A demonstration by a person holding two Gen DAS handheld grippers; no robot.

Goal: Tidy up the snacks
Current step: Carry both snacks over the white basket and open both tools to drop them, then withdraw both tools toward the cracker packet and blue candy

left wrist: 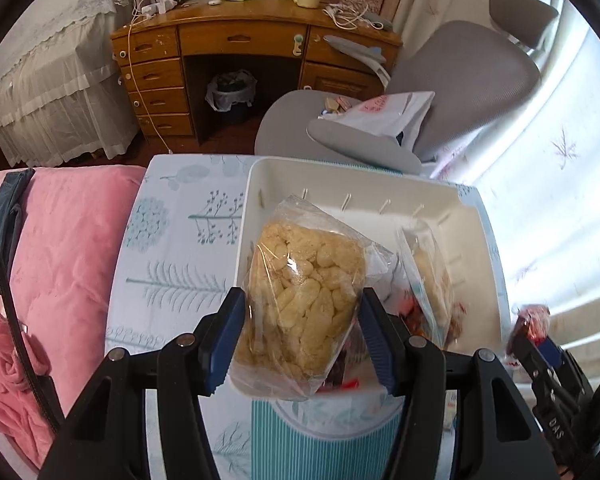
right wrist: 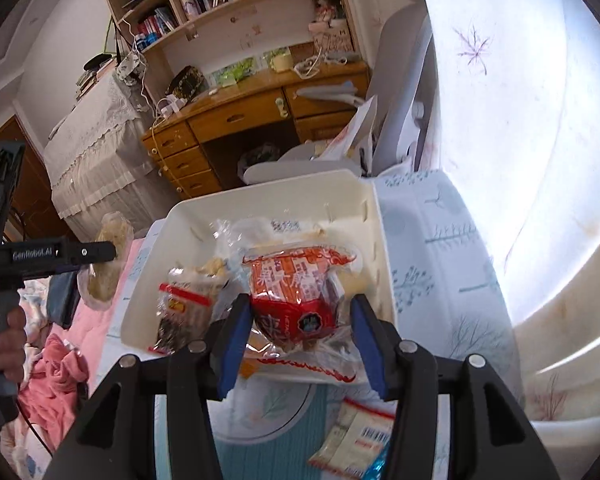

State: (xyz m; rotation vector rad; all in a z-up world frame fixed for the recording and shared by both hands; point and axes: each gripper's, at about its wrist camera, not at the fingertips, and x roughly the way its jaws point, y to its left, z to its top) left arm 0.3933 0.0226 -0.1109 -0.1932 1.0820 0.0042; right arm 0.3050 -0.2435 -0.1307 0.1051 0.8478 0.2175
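Note:
My left gripper (left wrist: 302, 300) is shut on a clear bag of pale yellow puffed snacks (left wrist: 304, 292), held above the near edge of a white bin (left wrist: 340, 168). Another clear snack bag (left wrist: 428, 272) leans inside the bin on the right. In the right wrist view, my right gripper (right wrist: 300, 308) is shut on a red snack packet in clear wrap (right wrist: 296, 292), over the bin's (right wrist: 260, 192) front edge. A dark packet with a red strip (right wrist: 184, 308) lies in the bin beside it. The left gripper (right wrist: 112, 252) with its puffed bag shows at far left, and the right gripper (left wrist: 534, 328) at lower right.
The bin stands on a table with a pale leaf-print cloth (left wrist: 172, 240). A small barcoded packet (right wrist: 360, 436) lies on the cloth near me. A pink blanket (left wrist: 60, 240) lies left, and a grey chair (left wrist: 460, 80) holding a white bag (left wrist: 392, 112) stands behind, with a wooden desk (left wrist: 240, 36) beyond.

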